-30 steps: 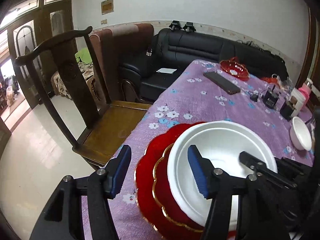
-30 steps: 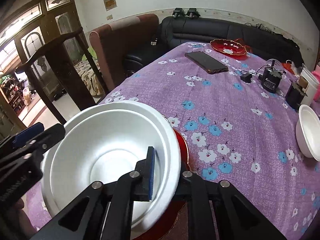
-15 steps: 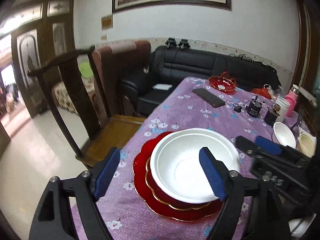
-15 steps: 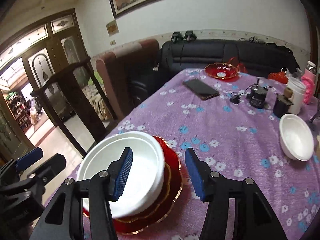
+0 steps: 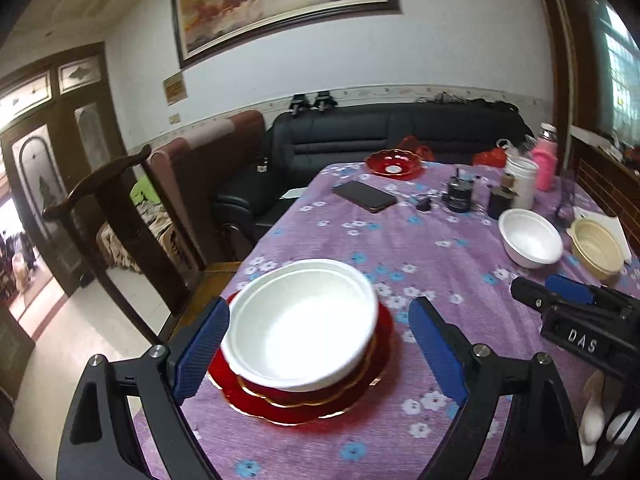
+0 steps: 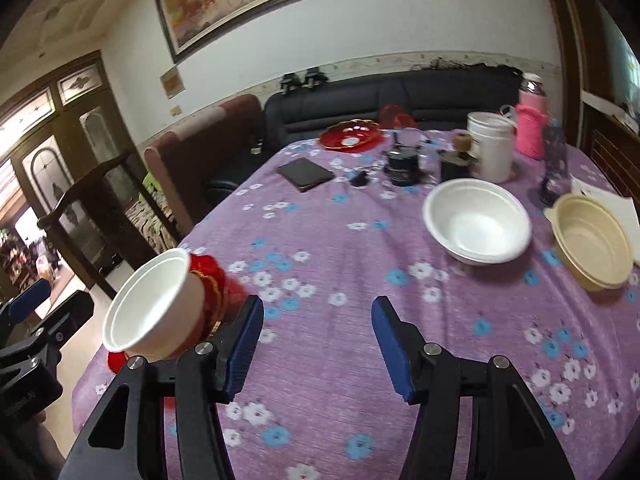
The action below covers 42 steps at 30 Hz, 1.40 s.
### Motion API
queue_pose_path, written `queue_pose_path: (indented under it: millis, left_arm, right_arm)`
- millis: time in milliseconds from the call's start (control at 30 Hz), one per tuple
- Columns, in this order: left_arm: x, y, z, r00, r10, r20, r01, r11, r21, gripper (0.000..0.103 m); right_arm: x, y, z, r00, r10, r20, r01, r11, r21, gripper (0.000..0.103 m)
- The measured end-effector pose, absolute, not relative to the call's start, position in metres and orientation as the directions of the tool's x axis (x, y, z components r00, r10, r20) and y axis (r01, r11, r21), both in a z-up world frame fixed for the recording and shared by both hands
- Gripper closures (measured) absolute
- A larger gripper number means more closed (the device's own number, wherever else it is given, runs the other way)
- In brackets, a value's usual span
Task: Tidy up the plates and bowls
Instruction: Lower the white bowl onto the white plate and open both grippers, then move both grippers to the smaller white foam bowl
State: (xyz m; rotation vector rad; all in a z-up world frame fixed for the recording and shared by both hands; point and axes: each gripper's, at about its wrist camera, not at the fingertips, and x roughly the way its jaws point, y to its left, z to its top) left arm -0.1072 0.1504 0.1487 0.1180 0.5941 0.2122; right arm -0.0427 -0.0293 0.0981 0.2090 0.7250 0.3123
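Near the desk (image 5: 440,264) edge, stacked white bowl (image 5: 300,320) on red plates (image 5: 312,400); left gripper (image 5: 320,352) opening, right gripper (image 6: 318,344) half-open, both empty; a knock could topple the stack.

Big white bowl (image 5: 300,320) sits stacked on the red gold-rimmed plates (image 5: 304,400) near the table's edge, purple flowered cloth (image 5: 400,240) underneath. The left gripper (image 5: 320,344) is opening, blue pads clear of the bowl. Smaller white bowl (image 5: 530,238) and a beige bowl (image 5: 598,248) sit far right, the right gripper (image 5: 576,308) poking in below them.
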Motion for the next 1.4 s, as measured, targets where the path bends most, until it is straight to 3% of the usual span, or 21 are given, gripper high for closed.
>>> queue_pose_path:
  millis: [233, 400, 700, 933, 1100, 1400]
  left_arm:
    - [-0.099, 0.119, 0.145, 0.799, 0.184, -0.572, -0.089, 0.978, 0.19, 0.012]
    - [-0.083, 0.102, 0.155, 0.776, 0.034, -0.63, 0.026, 0.996, 0.086, 0.012]
    - [-0.019, 0.059, 0.192, 0.755, -0.166, -0.635, 0.168, 0.984, -0.058, 0.012]
    - [0.042, 0.044, 0.157, 0.682, -0.201, -0.704, 0.135, 0.98, -0.149, 0.012]
    - [0.084, 0.042, 0.113, 0.592, -0.276, -0.757, 0.116, 0.959, -0.259, 0.013]
    - [0.149, 0.031, 0.06, 0.514, -0.379, -0.77, 0.08, 0.915, -0.397, 0.013]
  right_arm:
    - [-0.042, -0.073, 0.082, 0.706, 0.321, -0.631, -0.132, 0.935, 0.329, 0.042]
    - [-0.037, -0.111, 0.075, 0.717, 0.268, -0.644, -0.054, 0.942, 0.331, 0.042]
    - [-0.011, -0.182, 0.07, 0.72, 0.219, -0.658, 0.131, 0.889, 0.439, 0.042]
    - [0.034, -0.181, 0.042, 0.67, 0.303, -0.678, 0.199, 0.806, 0.557, 0.042]
    - [0.058, -0.173, 0.026, 0.654, 0.275, -0.704, 0.239, 0.808, 0.538, 0.042]
    - [0.079, -0.17, 0.013, 0.665, 0.262, -0.699, 0.194, 0.843, 0.501, 0.042]
